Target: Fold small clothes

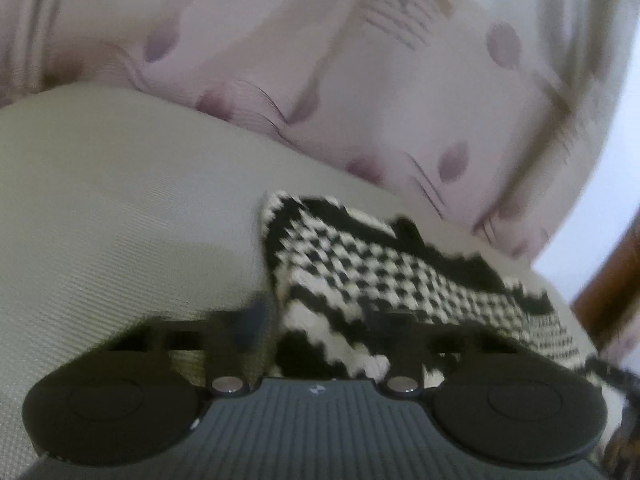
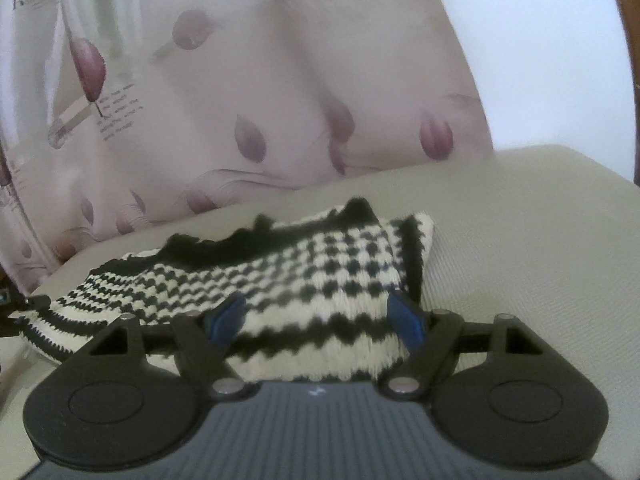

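A small black-and-white knitted garment (image 1: 376,276) lies on a pale beige cushioned surface (image 1: 120,208). In the left wrist view my left gripper (image 1: 320,324) sits low at the garment's near left corner; the fingers are blurred and spread apart, with knit between them. In the right wrist view the same garment (image 2: 304,276) lies straight ahead. My right gripper (image 2: 318,316) is open, its blue-padded fingertips (image 2: 404,316) spread over the garment's near edge, holding nothing.
A pale fabric with purple tulip prints (image 2: 248,92) hangs behind the cushion. Dark wooden furniture (image 1: 616,276) stands at the right edge of the left wrist view. A white wall (image 2: 540,48) is at the upper right.
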